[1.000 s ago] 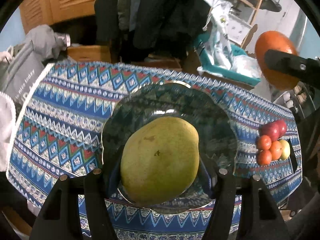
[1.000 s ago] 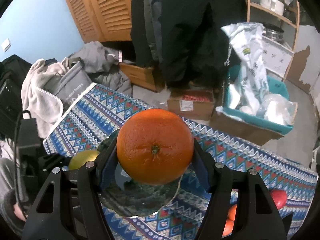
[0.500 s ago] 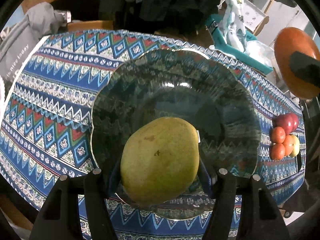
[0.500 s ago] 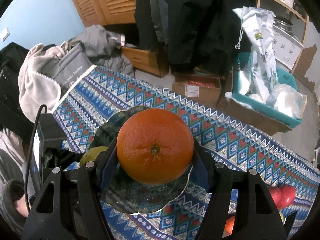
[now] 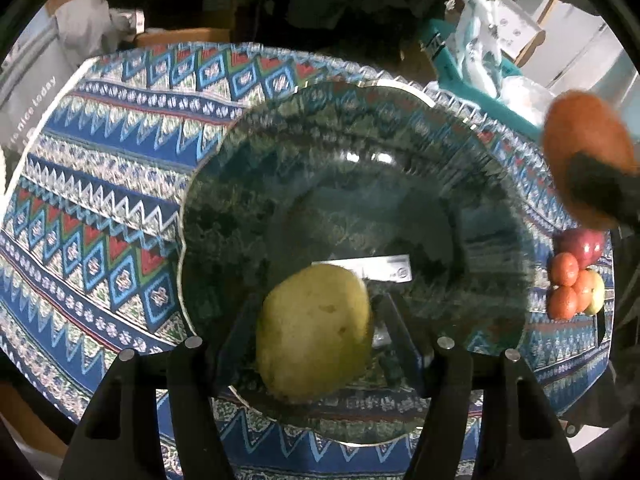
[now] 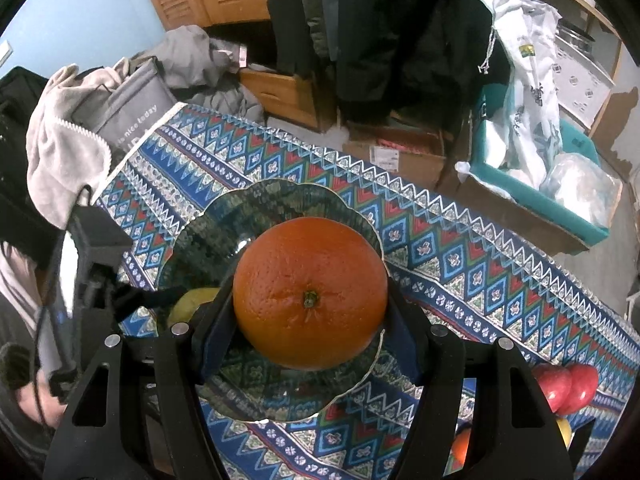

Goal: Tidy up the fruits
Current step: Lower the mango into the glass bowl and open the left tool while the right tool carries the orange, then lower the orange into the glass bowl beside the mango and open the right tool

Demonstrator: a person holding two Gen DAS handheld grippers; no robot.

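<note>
Left wrist view: left hand-held gripper [image 5: 318, 314] pointed steeply down over the plate [image 5: 360, 152], jaws apart. The mango [image 5: 312, 336] sat low between them at 6 o'clock, blurred. A gap showed on its right side, with a white label visible through it, so it wasn't clamped. Can't tell if it touched the left finger or rested on the plate yet.

The plate was dark glass with a wavy rim, lying on the patterned blue cloth of the counter [image 5: 100, 200]. At 3 o'clock, just off the plate rim, a small pile of fruit [image 5: 572, 280] lay on the cloth: small orange ones, a red apple and a yellow one, all touching. At 2 o'clock the orange [image 5: 584, 152] showed, blurred, with a dark finger across it.

Right wrist view: right hand-held gripper [image 6: 310, 312] was clamped on the orange [image 6: 310, 292], stem end facing the camera, held above the plate [image 6: 280, 200], not touching it. The mango [image 6: 192, 300] peeked out at 9 o'clock. Red apples [image 6: 564, 388] lay at 4 o'clock.

Beyond the counter's far edge: a grey bag [image 6: 128, 108] at 10 o'clock, a cardboard box [image 6: 400, 152] at 12, a teal crate [image 6: 560, 200] at 2.
</note>
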